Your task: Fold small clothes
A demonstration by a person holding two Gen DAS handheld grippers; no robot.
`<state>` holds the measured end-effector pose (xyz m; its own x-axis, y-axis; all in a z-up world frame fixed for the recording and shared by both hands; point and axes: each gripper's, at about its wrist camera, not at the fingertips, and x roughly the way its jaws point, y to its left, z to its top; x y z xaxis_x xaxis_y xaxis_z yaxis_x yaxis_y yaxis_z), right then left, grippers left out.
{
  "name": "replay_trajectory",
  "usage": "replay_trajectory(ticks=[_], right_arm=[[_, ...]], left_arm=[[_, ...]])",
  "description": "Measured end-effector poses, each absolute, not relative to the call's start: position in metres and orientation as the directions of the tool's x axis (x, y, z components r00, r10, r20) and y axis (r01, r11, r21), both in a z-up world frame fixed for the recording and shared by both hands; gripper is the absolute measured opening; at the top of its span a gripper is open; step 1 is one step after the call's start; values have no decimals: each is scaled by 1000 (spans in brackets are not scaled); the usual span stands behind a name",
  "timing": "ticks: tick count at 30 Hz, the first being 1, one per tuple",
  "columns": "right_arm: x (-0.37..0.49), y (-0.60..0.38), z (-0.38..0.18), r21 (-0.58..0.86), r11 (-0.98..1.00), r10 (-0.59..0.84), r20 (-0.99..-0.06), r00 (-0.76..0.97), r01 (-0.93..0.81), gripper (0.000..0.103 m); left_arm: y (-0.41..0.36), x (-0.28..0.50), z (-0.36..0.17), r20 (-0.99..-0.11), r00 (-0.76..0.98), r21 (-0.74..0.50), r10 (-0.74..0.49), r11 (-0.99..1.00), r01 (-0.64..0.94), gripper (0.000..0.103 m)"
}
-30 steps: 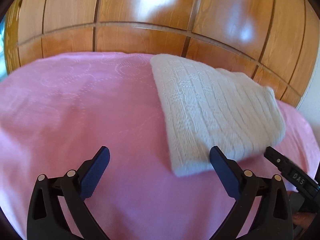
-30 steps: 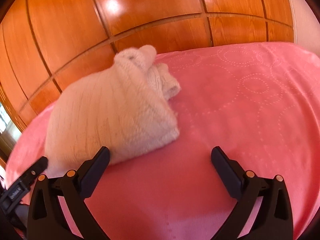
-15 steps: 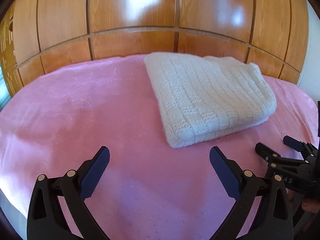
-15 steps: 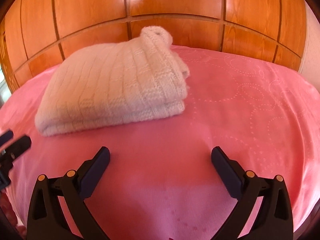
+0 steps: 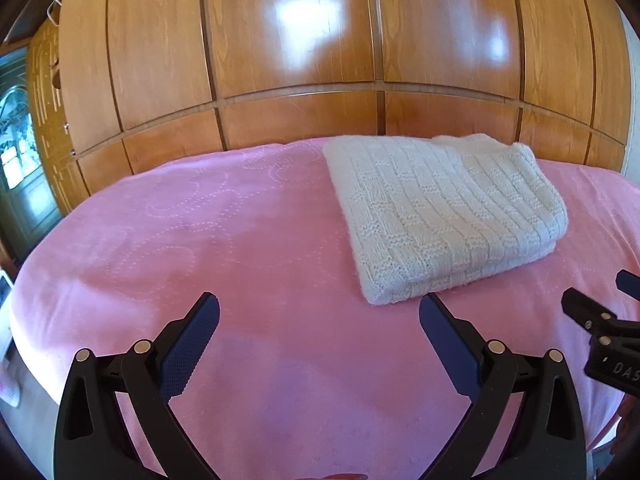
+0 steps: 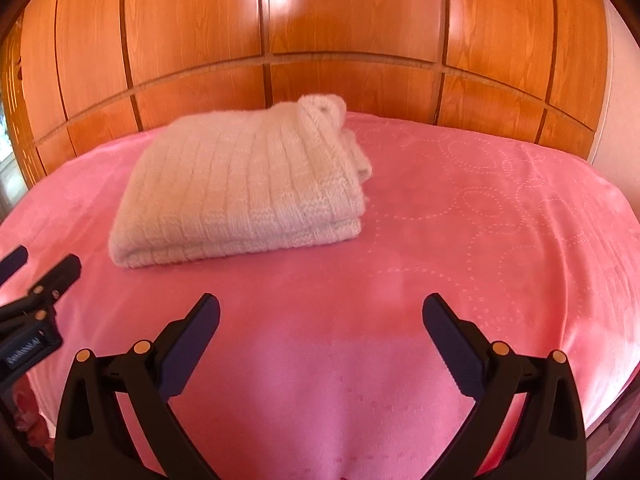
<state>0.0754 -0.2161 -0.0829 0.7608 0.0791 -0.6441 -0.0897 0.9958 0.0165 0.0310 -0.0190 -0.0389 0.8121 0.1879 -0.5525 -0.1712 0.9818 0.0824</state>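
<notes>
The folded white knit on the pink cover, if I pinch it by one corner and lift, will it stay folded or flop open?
The white knit looks soft and thick, so it would probably sag and unfold when lifted by one corner. Its layers lie loose at the near edge, and a rolled bit sticks up at the back, likely to slip out. It seems light; pushed, it would probably bunch on the pink cover.

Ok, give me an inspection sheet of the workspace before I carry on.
Surface: pink dotted-circle bedspread, smooth.
Job's things: cream ribbed knitted garment folded into a rectangle, one rolled bit sticking up at its far corner.
Clutter: nothing seen.
Grippers: left gripper and right gripper open, off the garment, holding nothing.
Cables: nothing seen.
Surroundings: glossy wooden panelled wardrobe behind.
</notes>
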Motion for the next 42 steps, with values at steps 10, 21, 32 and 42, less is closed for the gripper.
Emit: replay_trajectory(ticks=[10,21,32,42], right_arm=[[61,-222,-57,47,997,73,-584,808,-57,101],[59,-225,-58,51,998,69,-587,806,-48,101],[60,-225,-59,50,998,67,-594,802,-46,101],[60,-225,-60,49,998,67,-598,799,-47,101]], left_arm=[[-17,25,-29,-545,812,71,208,977,-202,99],[-20,20,-29,-543,816,66,199,979,-194,99],[-22,21,-30,-548,814,62,195,979,-193,99],[-24,20,-31,-549,812,62,197,979,-196,99]])
